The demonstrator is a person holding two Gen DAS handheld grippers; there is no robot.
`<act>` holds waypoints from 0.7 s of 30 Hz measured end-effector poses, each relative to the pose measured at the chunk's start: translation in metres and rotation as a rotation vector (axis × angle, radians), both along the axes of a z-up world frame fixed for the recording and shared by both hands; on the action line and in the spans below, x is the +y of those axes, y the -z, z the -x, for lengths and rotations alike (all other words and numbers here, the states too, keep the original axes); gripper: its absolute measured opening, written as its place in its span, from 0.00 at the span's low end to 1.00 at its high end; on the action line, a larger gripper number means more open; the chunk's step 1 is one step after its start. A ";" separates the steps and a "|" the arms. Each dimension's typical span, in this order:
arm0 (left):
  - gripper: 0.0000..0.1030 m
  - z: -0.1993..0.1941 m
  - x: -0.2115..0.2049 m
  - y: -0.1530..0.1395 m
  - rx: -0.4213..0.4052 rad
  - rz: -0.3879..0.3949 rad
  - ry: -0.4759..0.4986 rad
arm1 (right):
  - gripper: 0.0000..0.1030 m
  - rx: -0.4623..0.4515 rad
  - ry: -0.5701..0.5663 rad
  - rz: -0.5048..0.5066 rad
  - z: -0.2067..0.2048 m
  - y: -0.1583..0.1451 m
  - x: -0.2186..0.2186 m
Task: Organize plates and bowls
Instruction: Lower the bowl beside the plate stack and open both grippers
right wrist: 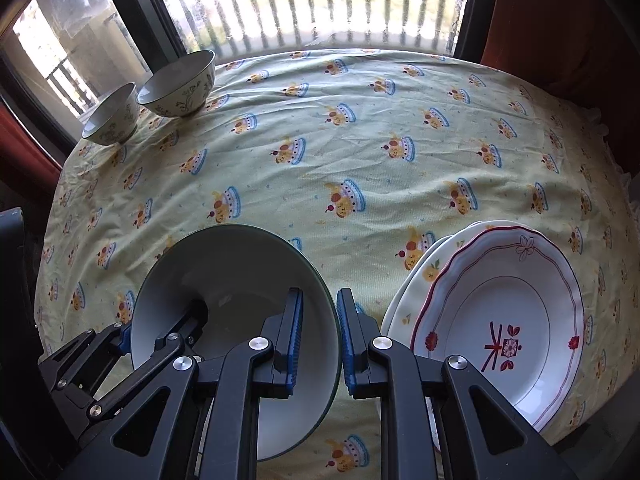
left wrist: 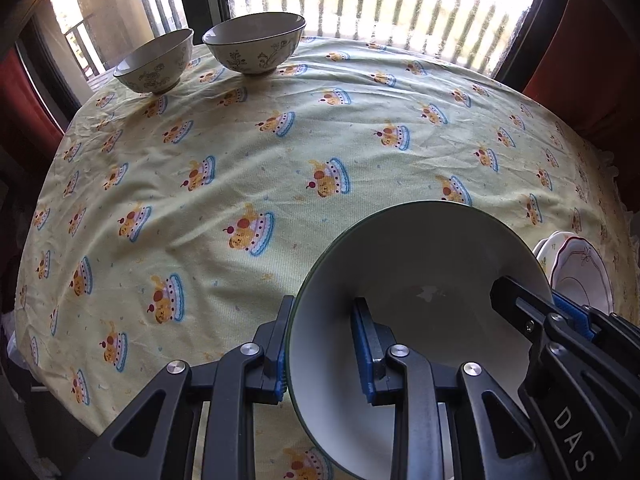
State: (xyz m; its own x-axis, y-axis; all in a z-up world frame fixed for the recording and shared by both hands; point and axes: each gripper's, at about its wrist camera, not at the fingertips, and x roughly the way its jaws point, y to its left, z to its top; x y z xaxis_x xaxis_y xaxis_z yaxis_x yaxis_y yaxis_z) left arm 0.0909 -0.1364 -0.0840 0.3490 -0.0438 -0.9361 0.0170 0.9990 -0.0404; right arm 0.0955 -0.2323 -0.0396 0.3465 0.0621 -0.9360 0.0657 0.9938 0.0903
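Plainly, both claws grip one large white bowl (left wrist: 420,280) by its dark-edged rim, each with one blue-padded finger inside the bowl and one outside. In the left wrist view the left claw (left wrist: 324,356) is clenched on the rim at the bowl's 8 o'clock side, and the right claw shows as well, clamped on the rim at about 3 o'clock. In the right wrist view the right claw (right wrist: 318,344) pinches the bowl's rim at about 4 o'clock, while the left claw (right wrist: 132,328) bites the opposite edge at 8 o'clock. The bowl sits tilted between them, its mouth turned up toward the cameras, above the near part of the tabletop (right wrist: 360,140), which is covered by a pale yellow cloth printed with cake figures.

Two smaller patterned bowls stand upright on the cloth near the window: the nearer small bowl (left wrist: 154,62) at about 10 o'clock in the left view, and the farther small bowl (left wrist: 256,42) just beside it toward 11 o'clock; whether they touch cannot be told. A stack of plates (right wrist: 500,320) lies on the cloth at 4 o'clock in the right view, the top one scalloped with a red rim line and a red flower mark, just beside the right claw's outer finger (right wrist: 348,340).
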 end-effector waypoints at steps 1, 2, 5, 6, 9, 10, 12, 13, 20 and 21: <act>0.25 0.002 -0.001 0.002 0.001 -0.006 -0.008 | 0.20 0.004 -0.008 -0.004 0.001 0.002 -0.002; 0.25 0.003 -0.002 0.004 0.005 -0.013 -0.018 | 0.20 0.007 -0.018 -0.006 0.001 0.004 -0.002; 0.25 0.009 -0.002 0.012 0.013 -0.009 -0.064 | 0.20 0.027 -0.039 -0.019 0.001 0.014 -0.005; 0.25 0.010 -0.004 0.011 0.005 -0.017 -0.068 | 0.20 0.016 -0.044 -0.016 0.002 0.014 -0.005; 0.33 0.014 -0.006 0.012 -0.002 -0.023 -0.088 | 0.22 0.016 -0.082 -0.016 0.003 0.016 -0.005; 0.37 0.014 -0.005 0.013 0.006 -0.014 -0.094 | 0.23 0.021 -0.088 -0.013 0.003 0.017 -0.006; 0.50 0.015 -0.004 0.013 0.017 0.012 -0.104 | 0.35 0.027 -0.102 -0.005 0.001 0.018 -0.007; 0.55 0.017 -0.003 0.012 0.015 0.014 -0.116 | 0.55 0.023 -0.102 0.006 0.000 0.017 -0.008; 0.82 0.022 0.001 -0.004 -0.052 -0.005 -0.121 | 0.80 -0.072 -0.137 0.030 0.002 0.000 -0.006; 0.83 0.022 0.003 -0.005 -0.055 -0.006 -0.117 | 0.80 -0.073 -0.138 0.026 0.002 0.000 -0.006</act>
State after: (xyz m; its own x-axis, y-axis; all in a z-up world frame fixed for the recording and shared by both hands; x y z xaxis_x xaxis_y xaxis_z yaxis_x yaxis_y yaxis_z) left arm 0.0693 -0.1337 -0.0789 0.4018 0.0060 -0.9157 -0.0978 0.9945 -0.0364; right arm 0.0940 -0.2378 -0.0393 0.4031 0.0903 -0.9107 -0.0778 0.9949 0.0642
